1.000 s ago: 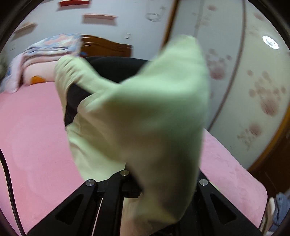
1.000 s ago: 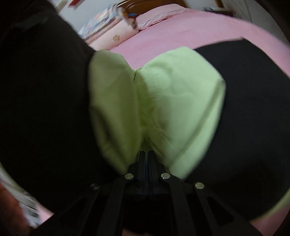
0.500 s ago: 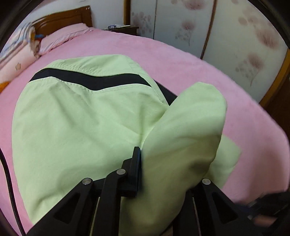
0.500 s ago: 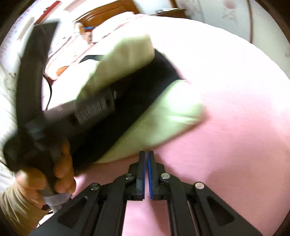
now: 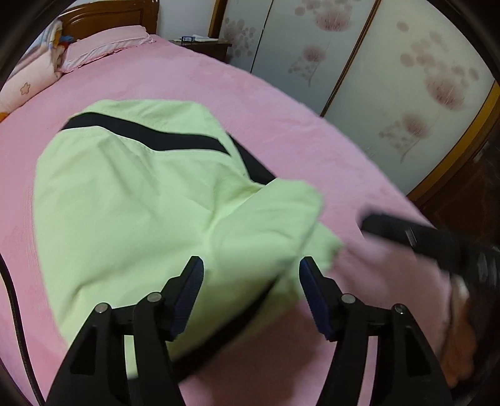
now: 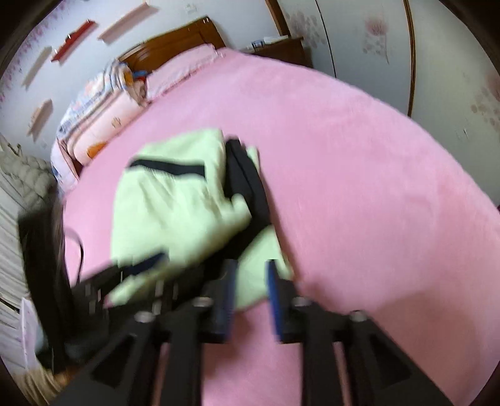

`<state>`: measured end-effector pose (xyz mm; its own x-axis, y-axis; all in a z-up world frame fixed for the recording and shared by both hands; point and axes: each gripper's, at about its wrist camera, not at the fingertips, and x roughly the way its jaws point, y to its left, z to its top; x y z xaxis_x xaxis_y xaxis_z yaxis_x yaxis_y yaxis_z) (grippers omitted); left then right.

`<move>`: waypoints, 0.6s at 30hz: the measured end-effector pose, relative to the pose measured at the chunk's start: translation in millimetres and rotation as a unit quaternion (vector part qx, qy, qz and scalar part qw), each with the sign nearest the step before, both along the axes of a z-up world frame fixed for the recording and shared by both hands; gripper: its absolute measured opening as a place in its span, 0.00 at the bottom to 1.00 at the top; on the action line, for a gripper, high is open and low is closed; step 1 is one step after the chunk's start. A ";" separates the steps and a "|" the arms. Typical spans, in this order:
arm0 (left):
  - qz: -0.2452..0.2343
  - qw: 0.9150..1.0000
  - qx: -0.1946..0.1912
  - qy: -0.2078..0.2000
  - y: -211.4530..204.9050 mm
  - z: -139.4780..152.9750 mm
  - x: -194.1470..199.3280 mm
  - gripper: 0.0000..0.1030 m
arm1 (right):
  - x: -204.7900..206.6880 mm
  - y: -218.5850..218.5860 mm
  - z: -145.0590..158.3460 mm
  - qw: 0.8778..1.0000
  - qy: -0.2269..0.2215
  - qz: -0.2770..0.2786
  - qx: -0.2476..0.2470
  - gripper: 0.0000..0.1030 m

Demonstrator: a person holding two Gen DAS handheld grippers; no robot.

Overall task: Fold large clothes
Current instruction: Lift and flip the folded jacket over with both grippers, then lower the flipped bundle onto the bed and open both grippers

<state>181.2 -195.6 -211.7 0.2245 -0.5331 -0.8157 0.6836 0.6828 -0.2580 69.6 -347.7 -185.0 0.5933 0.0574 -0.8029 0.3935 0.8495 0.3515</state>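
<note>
Both grippers tilt down over the bed. The left gripper is opening above the garment; the right gripper, at 3 o'clock, is opening too, holding nothing.

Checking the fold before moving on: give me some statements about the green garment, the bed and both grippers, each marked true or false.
1. The light green garment with a black stripe lies on the pink bedspread. True.
2. The left gripper is clamped on the cloth. False: its jaws are opening, pads clear of the fabric.
3. The right gripper is opening, no cloth pinched. True.
4. The garment hangs in the air. False: it rests on the bed.
5. A pink pillow sits by the wooden headboard. True.
</note>
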 end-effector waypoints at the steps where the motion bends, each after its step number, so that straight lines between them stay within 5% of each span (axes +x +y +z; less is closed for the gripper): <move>1: 0.006 1.000 -0.007 -0.001 6.5 9.5 -0.7 0.63 | 1.1 -6.4 5.4 1.000 -0.010 -0.001 0.002 0.45; 7: 0.108 0.994 -0.002 -0.024 57.3 32.7 14.9 0.72 | 43.1 -6.5 8.6 0.999 -0.011 0.039 0.017 0.48; 13: 0.235 0.972 0.028 0.007 114.2 -0.5 54.9 0.72 | 57.2 -5.8 -27.3 0.996 0.053 0.045 0.053 0.48; 18: 0.260 0.965 0.039 0.015 122.4 -26.4 77.4 0.72 | 63.1 -8.7 -38.0 0.995 0.060 0.044 0.074 0.48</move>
